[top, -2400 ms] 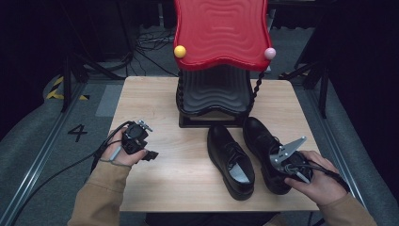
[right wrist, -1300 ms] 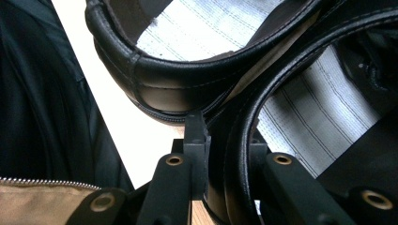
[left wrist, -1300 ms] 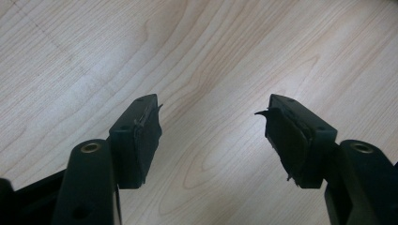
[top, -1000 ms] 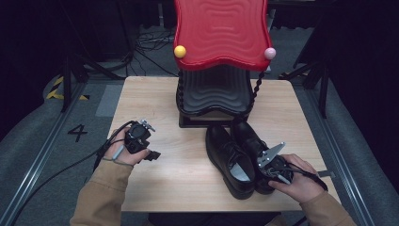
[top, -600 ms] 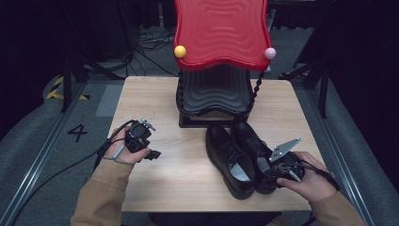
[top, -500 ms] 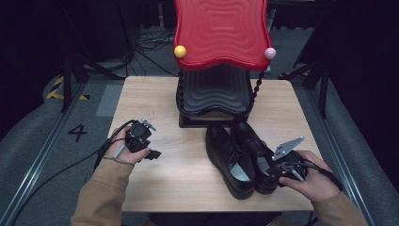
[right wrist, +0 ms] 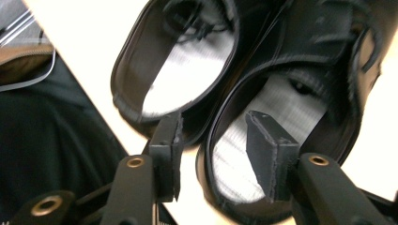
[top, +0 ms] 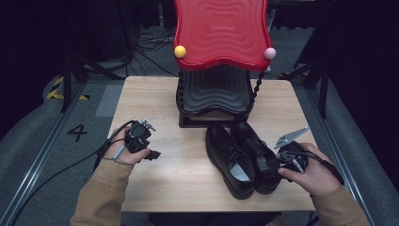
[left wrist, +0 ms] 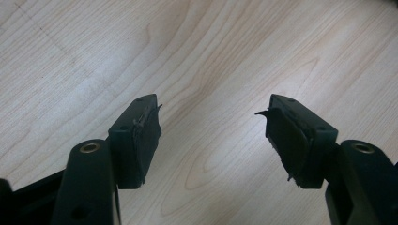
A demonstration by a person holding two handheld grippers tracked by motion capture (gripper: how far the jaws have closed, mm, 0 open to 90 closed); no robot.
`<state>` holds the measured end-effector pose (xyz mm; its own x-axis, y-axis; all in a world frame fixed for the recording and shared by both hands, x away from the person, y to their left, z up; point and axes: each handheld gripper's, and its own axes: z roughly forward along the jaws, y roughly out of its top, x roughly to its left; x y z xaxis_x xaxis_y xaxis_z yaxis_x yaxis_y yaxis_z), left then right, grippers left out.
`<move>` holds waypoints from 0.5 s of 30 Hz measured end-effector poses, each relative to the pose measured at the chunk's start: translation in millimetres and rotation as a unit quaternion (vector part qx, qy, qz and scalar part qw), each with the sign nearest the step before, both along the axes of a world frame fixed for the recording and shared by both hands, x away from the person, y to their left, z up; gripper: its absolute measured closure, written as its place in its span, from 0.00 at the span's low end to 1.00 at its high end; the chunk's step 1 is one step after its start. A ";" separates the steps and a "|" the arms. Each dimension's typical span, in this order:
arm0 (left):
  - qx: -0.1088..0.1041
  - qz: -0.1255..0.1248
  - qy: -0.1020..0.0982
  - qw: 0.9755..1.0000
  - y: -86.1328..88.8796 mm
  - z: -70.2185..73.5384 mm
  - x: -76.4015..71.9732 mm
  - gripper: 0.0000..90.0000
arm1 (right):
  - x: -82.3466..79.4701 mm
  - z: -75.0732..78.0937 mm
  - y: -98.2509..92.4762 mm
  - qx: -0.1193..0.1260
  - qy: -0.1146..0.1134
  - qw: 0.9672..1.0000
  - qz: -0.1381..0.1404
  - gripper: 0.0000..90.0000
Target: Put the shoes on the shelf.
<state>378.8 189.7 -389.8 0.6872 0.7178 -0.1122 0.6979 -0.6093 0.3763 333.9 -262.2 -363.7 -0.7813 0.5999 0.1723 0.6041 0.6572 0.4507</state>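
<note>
On the tabletop (top: 160,183), just in front of the black stand with the red wavy top (top: 220,33), the two black shoes (top: 244,157) lie side by side, touching. My right hand-held gripper (right wrist: 213,157) hangs over the heel of the right-hand shoe (right wrist: 286,112); its jaws have just been opening and now straddle that shoe's heel rim without pressing it. My left hand-held gripper (left wrist: 211,136) rests open over bare wood, well apart from the shoes.
</note>
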 end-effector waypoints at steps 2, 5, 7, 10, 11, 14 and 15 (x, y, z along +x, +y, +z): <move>-0.001 0.000 0.000 1.000 0.0 0.3 -0.4 0.40 | 2.7 -0.2 2.9 -0.005 -0.005 1.000 -0.006 0.63; 0.001 0.001 -0.002 1.000 2.4 0.9 -1.7 0.40 | 11.2 -3.9 11.4 -0.005 0.024 0.999 -0.039 0.59; 0.002 0.002 -0.002 1.000 3.3 0.9 -2.0 0.40 | 18.2 -9.5 13.9 -0.008 0.060 0.995 -0.074 0.58; 0.001 0.004 -0.004 1.000 4.6 1.2 -3.2 0.40 | 26.3 -15.9 17.7 -0.016 0.065 0.993 -0.099 0.56; 0.002 0.002 -0.004 1.000 5.2 1.3 -3.3 0.40 | 28.5 -17.6 19.4 -0.014 0.068 0.992 -0.102 0.56; 0.004 0.008 -0.002 1.000 6.3 0.7 -4.5 0.40 | 31.7 -21.6 26.9 -0.013 0.077 0.991 -0.105 0.54; 0.005 0.007 -0.003 1.000 7.1 0.6 -4.7 0.40 | 32.3 -22.9 29.3 -0.017 0.077 0.991 -0.106 0.53</move>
